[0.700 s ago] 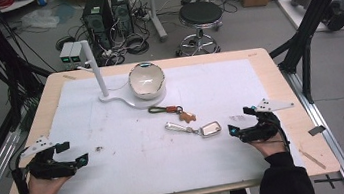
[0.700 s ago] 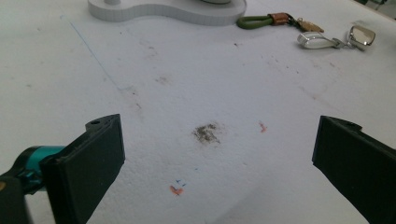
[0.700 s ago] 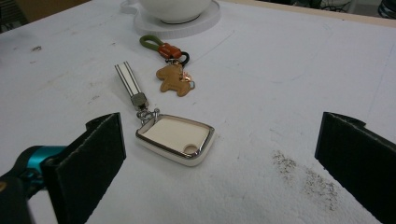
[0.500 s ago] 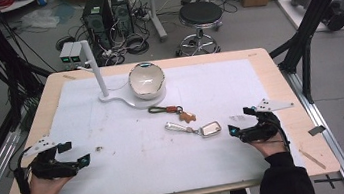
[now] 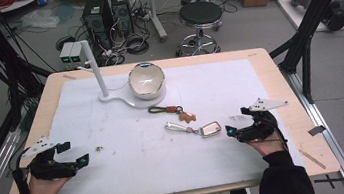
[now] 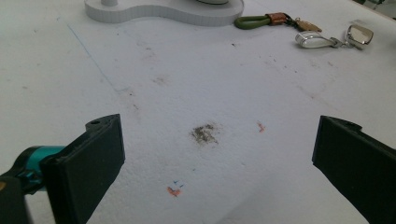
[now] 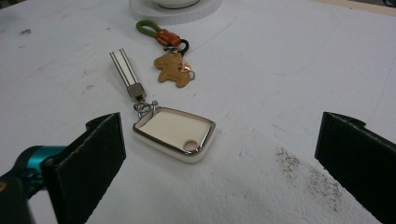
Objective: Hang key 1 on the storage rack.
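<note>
Two keychains (image 5: pixel 195 128) (image 5: pixel 172 110), one bowl (image 5: pixel 146 80)

No readable text, label, brand, number or sign on any surface in view.

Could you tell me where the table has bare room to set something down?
Free: the white mat between the left gripper and the key fob, and the far right beyond the bowl. Crowded: the middle, around the fob, horse keychain and stand.
</note>
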Action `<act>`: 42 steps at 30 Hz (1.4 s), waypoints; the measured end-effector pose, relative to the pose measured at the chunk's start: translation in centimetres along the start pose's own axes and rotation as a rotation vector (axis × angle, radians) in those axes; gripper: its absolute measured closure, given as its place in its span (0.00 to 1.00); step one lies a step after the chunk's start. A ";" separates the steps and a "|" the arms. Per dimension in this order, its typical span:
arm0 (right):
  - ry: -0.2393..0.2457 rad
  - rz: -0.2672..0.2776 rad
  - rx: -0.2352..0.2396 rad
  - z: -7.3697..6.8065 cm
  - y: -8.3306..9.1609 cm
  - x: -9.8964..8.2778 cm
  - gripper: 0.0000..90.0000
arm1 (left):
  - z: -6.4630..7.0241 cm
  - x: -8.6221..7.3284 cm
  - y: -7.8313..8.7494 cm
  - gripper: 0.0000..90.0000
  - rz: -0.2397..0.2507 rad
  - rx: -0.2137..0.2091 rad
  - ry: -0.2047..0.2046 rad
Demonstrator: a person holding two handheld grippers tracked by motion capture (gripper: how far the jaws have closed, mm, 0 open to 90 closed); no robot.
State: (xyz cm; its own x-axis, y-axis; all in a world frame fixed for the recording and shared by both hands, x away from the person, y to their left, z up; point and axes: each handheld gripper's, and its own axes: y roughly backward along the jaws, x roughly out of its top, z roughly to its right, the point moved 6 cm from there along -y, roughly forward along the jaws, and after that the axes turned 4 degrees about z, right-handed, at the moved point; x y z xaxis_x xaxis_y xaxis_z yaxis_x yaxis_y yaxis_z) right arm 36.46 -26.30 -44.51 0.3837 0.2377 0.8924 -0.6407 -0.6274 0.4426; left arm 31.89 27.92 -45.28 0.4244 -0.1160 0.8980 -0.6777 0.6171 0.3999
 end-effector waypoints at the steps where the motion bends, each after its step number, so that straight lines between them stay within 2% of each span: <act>1: 0.001 -0.005 0.002 0.0 -0.1 0.1 0.01 | 0.0 0.0 0.0 0.03 0.002 -0.005 -0.001; 13: 0.016 -0.076 0.022 -0.3 -1.8 1.5 0.01 | -0.3 0.0 0.0 0.03 0.002 -0.001 0.010; 26: 0.071 -0.142 0.047 -1.1 -4.3 3.7 0.01 | -0.4 -0.2 0.1 0.03 -0.008 -0.011 0.007; 42: 0.154 -0.206 0.091 -3.5 -8.1 7.1 0.01 | -0.5 -0.1 0.3 0.03 0.010 -0.008 0.011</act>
State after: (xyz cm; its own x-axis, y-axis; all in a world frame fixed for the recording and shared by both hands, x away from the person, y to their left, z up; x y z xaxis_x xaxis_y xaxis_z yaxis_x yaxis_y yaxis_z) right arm 42.06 -16.93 -41.46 0.3899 0.4730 0.7901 -0.4943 -0.6164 0.6130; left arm 31.94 28.53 -45.36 0.4248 -0.1012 0.8996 -0.6768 0.6246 0.3898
